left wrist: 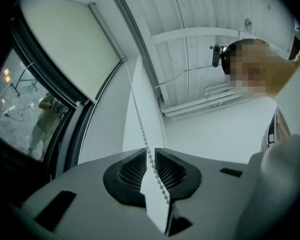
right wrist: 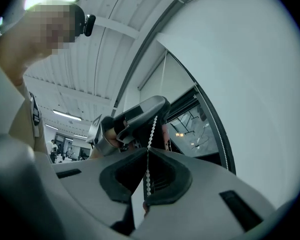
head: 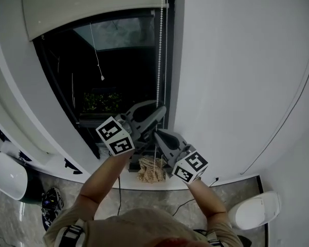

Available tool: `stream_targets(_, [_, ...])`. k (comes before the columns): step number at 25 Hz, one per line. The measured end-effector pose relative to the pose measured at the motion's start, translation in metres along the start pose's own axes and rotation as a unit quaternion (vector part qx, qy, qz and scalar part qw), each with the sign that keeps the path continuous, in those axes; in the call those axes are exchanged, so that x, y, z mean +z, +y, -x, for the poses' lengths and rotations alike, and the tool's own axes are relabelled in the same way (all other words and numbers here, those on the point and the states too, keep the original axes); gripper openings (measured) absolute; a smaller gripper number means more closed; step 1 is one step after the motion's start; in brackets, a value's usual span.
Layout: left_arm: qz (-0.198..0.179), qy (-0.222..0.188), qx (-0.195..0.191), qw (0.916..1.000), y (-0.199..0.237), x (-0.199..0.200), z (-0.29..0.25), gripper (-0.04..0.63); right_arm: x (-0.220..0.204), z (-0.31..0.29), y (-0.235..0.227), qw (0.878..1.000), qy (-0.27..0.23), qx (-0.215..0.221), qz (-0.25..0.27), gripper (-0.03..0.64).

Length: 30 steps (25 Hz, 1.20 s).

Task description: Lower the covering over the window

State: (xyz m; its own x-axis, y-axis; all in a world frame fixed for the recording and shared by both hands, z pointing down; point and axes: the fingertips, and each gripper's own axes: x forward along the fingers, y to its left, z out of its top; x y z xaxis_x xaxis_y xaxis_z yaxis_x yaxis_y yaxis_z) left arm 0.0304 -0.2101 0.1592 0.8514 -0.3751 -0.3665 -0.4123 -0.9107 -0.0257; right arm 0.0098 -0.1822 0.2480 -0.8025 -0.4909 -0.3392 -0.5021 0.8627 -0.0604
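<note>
The roller blind (head: 92, 4) is rolled high at the far top of a dark window (head: 118, 71), leaving most of the glass bare. Its bead chain (head: 159, 60) hangs straight down the window's right edge, just beside a plain white wall (head: 236, 76) that fills the right of the scene. A thin pull cord (head: 96, 50) with a small pendant dangles in front of the glass, further left.

Both grippers are on the chain low down, the left gripper (head: 161, 110) above the right gripper (head: 156, 134). The left one's jaws stand a narrow slit apart with the chain running through the slit, the pads not visibly squeezing it. The right one's jaws are pressed together, pinching the chain at their tips.

Below runs a white window sill (head: 56, 161), and a tan woven bundle (head: 151, 171) lies near the foot of the chain. The floor (head: 20, 220) is grey and marbled, with a thin dark cable (head: 193, 202) across it. A white rounded object (head: 7, 176) sits at the near left and another (head: 254, 210) at the near right. The gripper views show a ribbed white ceiling (left wrist: 199, 14) with pipes.
</note>
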Motion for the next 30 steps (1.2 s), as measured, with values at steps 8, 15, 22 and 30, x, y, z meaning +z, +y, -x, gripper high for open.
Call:
stream_targets(8, [0.025, -0.006, -0.046, 0.9986, -0.006, 0.009, 0.015, 0.042, -0.001, -0.006, 0.015, 0.999, -0.002, -0.043, 0.023, 0.015])
stream_targets(15, [0.033, 0.010, -0.063, 0.9974, -0.009, -0.007, 0.033, 0.025, -0.020, -0.004, 0.028, 0.997, 0.018, -0.066, 0.038, 0.015])
stream_targets(22, [0.039, -0.015, -0.037, 0.9985, 0.010, -0.007, 0.058, 0.023, 0.000, 0.021, 0.032, 0.992, -0.005, -0.068, 0.109, 0.127])
stream_targets(30, [0.066, 0.022, -0.032, 0.9971, 0.001, -0.055, 0.074, 0.023, 0.068, -0.013, 0.020, 0.989, -0.047, -0.047, 0.130, 0.129])
